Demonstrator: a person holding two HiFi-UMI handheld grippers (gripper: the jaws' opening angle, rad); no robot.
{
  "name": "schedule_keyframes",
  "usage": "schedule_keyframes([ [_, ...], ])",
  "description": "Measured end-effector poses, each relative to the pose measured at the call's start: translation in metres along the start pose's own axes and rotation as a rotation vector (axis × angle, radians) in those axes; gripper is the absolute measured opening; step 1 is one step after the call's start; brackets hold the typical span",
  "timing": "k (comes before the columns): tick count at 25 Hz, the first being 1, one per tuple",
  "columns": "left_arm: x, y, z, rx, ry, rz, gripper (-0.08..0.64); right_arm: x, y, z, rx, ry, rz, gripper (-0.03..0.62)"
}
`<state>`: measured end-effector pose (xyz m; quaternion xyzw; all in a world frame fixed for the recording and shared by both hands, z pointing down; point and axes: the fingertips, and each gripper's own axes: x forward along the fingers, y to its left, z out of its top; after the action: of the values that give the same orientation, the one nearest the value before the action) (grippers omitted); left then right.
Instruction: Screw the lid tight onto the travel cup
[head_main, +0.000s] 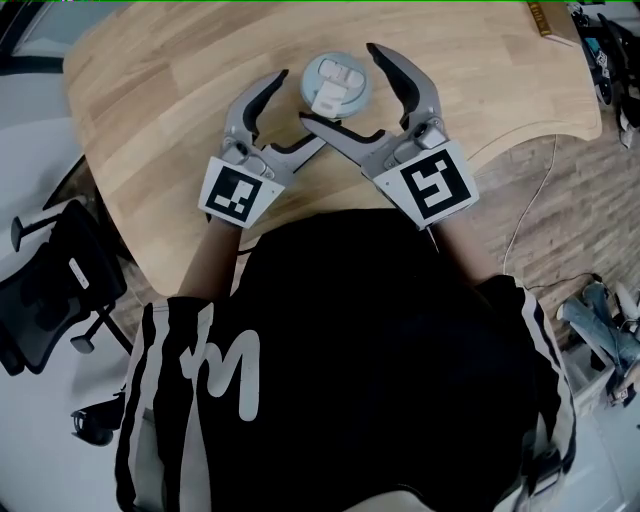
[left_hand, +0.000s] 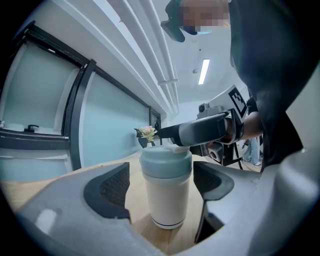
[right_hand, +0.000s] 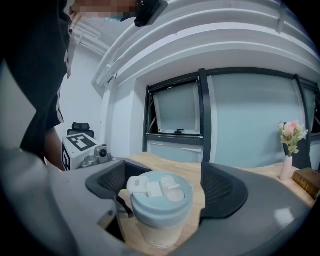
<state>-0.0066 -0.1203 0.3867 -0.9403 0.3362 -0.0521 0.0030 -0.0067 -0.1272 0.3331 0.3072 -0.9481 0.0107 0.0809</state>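
A cream travel cup (head_main: 335, 85) with a pale blue lid (head_main: 336, 72) stands upright on the wooden table (head_main: 160, 90). In the head view my left gripper (head_main: 298, 110) reaches it from the left and my right gripper (head_main: 338, 83) from the right, and their jaws cross around it. In the left gripper view the cup (left_hand: 166, 195) stands between the left gripper (left_hand: 162, 185) jaws, which are open with a gap on each side. In the right gripper view the lid (right_hand: 162, 195) sits between the right gripper (right_hand: 167, 187) jaws, also open. The lid's flip tab (right_hand: 137, 184) points at the left pad.
A black office chair (head_main: 50, 290) stands off the table's left edge. A book (head_main: 545, 18) lies at the far right corner, and a small vase of flowers (right_hand: 290, 145) stands next to it. A white cable (head_main: 520, 220) hangs by the table's right edge.
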Motion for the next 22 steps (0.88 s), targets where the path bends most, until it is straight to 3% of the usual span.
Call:
schedule_keyframes([
  [22, -0.029, 0.009, 0.059, 0.015, -0.066, 0.038, 0.397, -0.022, -0.008, 0.038, 0.036, -0.083, -0.053, 0.454],
])
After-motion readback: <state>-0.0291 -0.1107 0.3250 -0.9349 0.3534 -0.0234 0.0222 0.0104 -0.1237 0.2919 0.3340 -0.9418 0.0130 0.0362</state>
